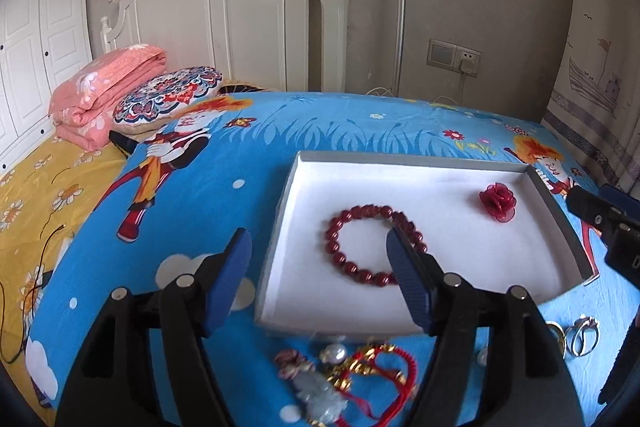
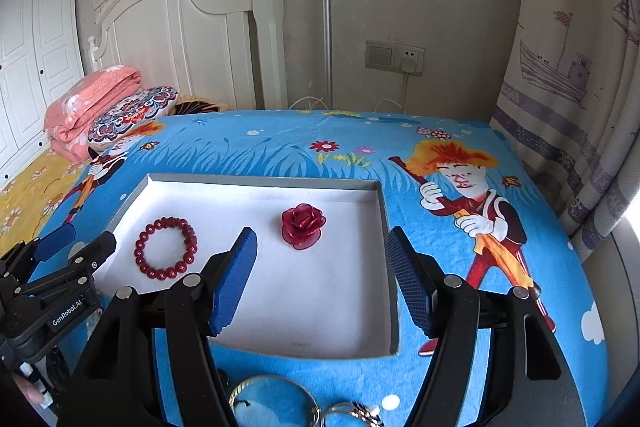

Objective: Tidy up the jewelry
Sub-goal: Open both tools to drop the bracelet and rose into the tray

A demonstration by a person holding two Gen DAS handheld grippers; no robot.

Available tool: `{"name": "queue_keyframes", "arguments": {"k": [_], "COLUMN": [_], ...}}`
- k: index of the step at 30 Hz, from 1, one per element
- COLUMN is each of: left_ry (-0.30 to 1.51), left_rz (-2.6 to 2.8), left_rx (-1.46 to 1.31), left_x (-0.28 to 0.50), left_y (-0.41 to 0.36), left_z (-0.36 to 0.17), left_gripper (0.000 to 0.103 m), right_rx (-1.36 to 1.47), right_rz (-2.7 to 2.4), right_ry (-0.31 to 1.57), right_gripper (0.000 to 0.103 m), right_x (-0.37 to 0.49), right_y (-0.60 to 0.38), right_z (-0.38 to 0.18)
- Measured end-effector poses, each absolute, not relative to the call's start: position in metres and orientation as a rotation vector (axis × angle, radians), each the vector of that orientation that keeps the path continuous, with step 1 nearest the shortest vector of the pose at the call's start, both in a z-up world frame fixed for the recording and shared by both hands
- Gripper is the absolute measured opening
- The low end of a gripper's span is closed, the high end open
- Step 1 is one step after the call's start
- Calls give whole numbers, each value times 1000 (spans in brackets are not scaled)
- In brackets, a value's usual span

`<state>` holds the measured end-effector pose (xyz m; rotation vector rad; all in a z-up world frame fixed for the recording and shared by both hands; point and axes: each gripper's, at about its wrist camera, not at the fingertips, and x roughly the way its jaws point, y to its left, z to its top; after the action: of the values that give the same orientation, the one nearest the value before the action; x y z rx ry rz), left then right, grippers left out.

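Jewelry is collected in the box (image 2: 384, 211); both grippers, left gripper (image 1: 318, 263) and right gripper (image 2: 320, 267), are held spread and empty above remaining pieces.

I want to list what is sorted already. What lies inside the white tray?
Inside the white tray lie a red bead bracelet and a red rose ornament, apart from each other. The right tongs cover part of the tray floor, so that part cannot be checked.
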<state>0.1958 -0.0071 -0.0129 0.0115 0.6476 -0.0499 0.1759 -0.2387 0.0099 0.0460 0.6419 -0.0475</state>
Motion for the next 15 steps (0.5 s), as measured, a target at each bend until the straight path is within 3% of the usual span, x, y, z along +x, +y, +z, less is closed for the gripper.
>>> {"name": "queue_keyframes", "arguments": {"k": [3,15], "left_ry": [649,669], "left_rz": [-42,-56], "left_rx": [0,-6], "left_x": [166,92], "left_y": [10,17], "left_z": [-21,-60], "left_gripper": [75,79], "right_rx": [48,41], "right_rz": [-20,41], "right_ry": [631,684], "right_gripper": [65,65], "right_x": [147,76], "right_y": [-241,-234], "right_z": [7,-45]}}
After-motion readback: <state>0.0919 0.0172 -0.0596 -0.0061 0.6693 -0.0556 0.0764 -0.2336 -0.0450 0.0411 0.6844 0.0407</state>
